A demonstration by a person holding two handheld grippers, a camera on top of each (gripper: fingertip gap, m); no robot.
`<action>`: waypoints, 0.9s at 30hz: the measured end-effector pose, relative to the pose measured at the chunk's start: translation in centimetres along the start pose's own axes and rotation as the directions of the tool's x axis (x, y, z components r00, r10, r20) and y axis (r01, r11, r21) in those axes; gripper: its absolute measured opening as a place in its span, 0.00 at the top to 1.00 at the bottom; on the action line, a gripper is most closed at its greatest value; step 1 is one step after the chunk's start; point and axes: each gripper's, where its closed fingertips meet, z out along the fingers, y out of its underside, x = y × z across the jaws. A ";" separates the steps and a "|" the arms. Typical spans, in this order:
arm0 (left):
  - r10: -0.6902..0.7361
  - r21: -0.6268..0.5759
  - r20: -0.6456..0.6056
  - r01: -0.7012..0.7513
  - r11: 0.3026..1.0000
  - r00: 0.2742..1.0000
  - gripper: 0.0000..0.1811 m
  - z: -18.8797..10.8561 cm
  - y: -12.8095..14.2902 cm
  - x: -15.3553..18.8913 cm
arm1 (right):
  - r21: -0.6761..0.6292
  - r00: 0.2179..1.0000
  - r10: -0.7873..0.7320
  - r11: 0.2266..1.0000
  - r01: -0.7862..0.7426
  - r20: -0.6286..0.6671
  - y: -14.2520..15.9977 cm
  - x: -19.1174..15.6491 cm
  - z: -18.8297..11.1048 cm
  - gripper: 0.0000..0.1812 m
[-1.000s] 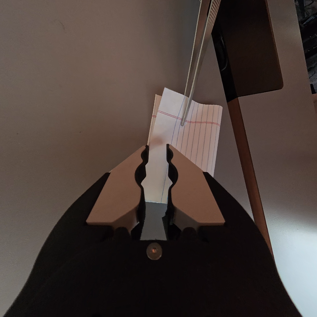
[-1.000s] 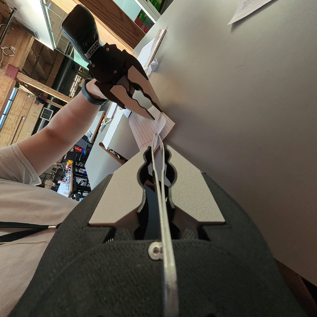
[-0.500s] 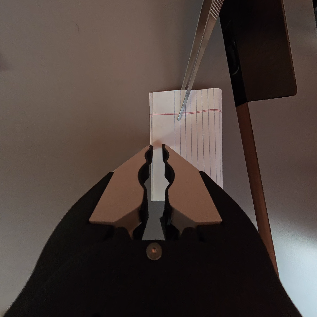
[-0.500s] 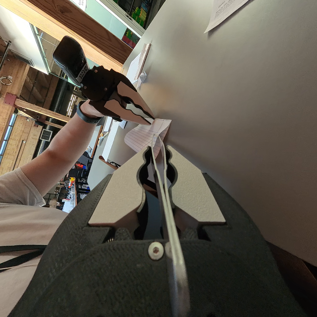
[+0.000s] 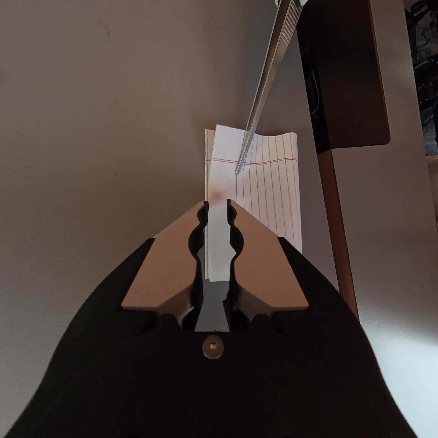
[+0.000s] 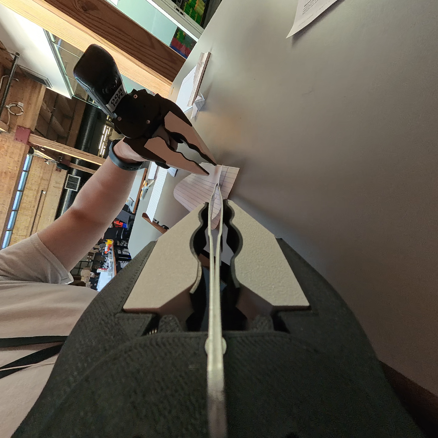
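A folded sheet of lined paper (image 5: 267, 189) lies on the grey table (image 5: 106, 142). Its top flap sits slightly skewed over the layer beneath. My left gripper (image 5: 216, 201) stands over the paper's left part, jaws a narrow gap apart and empty. In the right wrist view its tips (image 6: 211, 168) rest on the paper (image 6: 196, 192). My right gripper (image 6: 215, 201) is shut on long metal tweezers (image 6: 214, 260). The tweezers (image 5: 263, 83) come down from the upper right, and their tip touches the paper just below the red lines.
The table's wooden edge (image 5: 336, 237) runs along the right, with a dark panel (image 5: 343, 71) beyond it. A notepad (image 6: 200, 68), a small folded paper (image 6: 198, 106) and a printed sheet (image 6: 308, 14) lie farther along the table. A person's arm (image 6: 94, 201) holds the left gripper. The left gripper's tips are roughly 15 cm from the right gripper's.
Half a second ago the flap lay flat and square; now it has sprung up skewed. The left jaws have opened slightly. The tweezers' tip has slid just past the red lines.
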 end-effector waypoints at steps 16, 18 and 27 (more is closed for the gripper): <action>0.020 0.006 0.018 -0.020 1.000 1.000 0.94 0.0 0.0 -0.1 | 0.062 0.991 0.133 0.989 -0.134 0.006 0.3 1.1 -0.6 0.93; 0.025 0.009 0.022 -0.026 1.000 0.999 0.94 0.0 0.0 0.0 | 0.072 0.990 0.139 0.987 -0.140 0.021 0.3 0.9 -0.7 0.94; -0.012 0.040 0.002 0.012 0.999 1.000 0.90 0.0 0.0 0.3 | 0.096 0.990 0.141 0.985 -0.142 0.021 0.5 0.5 -1.8 0.94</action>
